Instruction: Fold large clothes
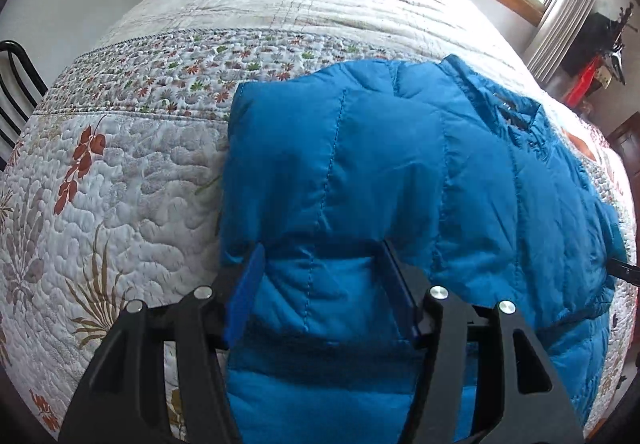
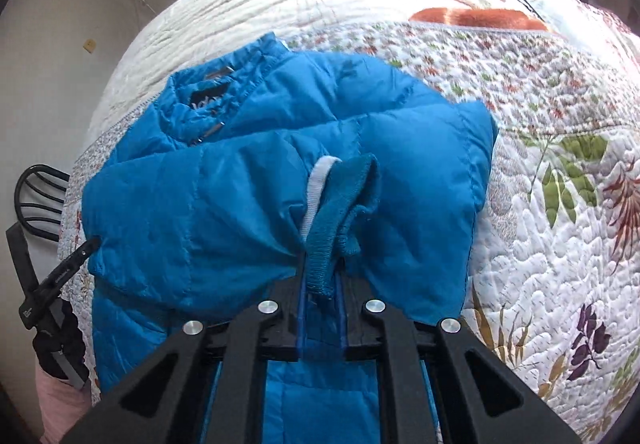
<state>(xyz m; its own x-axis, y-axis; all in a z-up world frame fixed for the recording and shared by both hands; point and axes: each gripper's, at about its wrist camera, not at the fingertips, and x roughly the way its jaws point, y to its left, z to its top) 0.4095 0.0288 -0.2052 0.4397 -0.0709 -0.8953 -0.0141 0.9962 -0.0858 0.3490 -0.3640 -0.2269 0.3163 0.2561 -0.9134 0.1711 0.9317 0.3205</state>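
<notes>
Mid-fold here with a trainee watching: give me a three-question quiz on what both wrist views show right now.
1. True or false: the blue puffer jacket lies on a floral quilted bedspread.
2. Which part of the jacket is the right gripper shut on? A) collar B) ribbed sleeve cuff C) zipper pull
3. Fill in: the left gripper has its fingers spread on either side of a puffy part of the jacket, so it is ____.

Key:
1. True.
2. B, the ribbed sleeve cuff; the collar lies at the jacket's far end.
3. Open.
</notes>
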